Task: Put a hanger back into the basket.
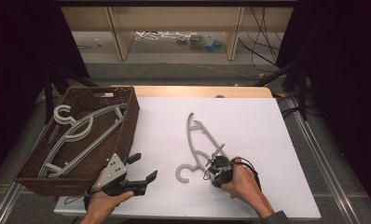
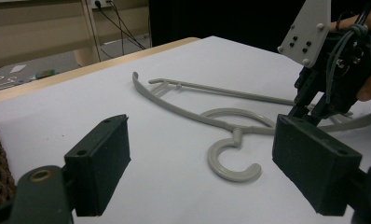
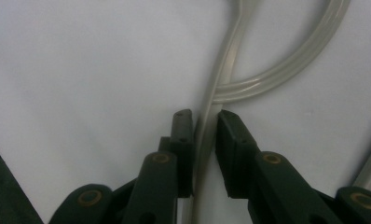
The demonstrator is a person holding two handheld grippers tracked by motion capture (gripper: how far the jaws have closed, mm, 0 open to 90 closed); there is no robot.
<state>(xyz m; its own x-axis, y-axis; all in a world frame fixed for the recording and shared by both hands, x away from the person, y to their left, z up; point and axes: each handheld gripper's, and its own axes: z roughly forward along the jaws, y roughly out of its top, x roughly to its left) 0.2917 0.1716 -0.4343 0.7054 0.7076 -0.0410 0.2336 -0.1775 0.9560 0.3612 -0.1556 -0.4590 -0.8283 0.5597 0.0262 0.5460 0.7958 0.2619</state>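
Note:
A grey plastic hanger lies flat on the white table top, its hook toward the near edge. My right gripper points down at the hanger's neck beside the hook. In the right gripper view the jaws stand shut on a thin grey bar of the hanger, one pad against each side. My left gripper hovers open near the front left, with nothing between its pads. In the left gripper view the hanger lies ahead and the right gripper stands over it.
A brown wicker basket sits on the table's left side with several grey hangers in it. The table's wooden far edge borders the white sheet. Beyond it are a shelf frame and cables on the floor.

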